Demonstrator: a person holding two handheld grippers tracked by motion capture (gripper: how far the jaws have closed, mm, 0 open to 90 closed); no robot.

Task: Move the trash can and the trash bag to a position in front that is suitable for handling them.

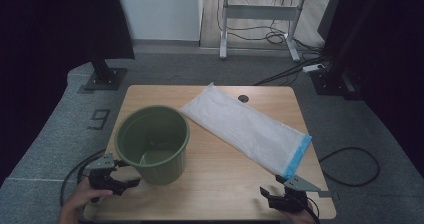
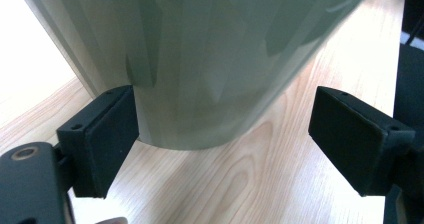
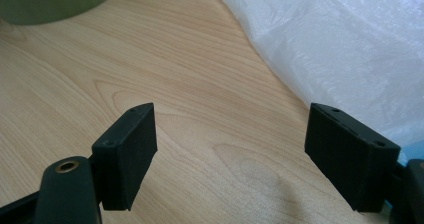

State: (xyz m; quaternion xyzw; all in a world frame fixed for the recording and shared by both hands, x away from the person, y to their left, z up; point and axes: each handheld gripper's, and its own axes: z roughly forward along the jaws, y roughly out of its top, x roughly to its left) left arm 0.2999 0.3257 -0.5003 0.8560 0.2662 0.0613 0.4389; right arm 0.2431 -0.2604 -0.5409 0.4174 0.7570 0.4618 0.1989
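Approach step: left gripper [image 1: 131, 180] spread wide against the green bin [image 1: 152, 144], right gripper [image 1: 274, 190] spread beside the white bag [image 1: 247, 128]; next, likely pinching the bag's edge.

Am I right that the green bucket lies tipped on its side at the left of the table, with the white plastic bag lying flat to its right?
Not quite: the green bucket stands upright, its open mouth facing up, as the high view shows. The rest holds: it is at the left of the table, and the white plastic bag lies flat to its right.
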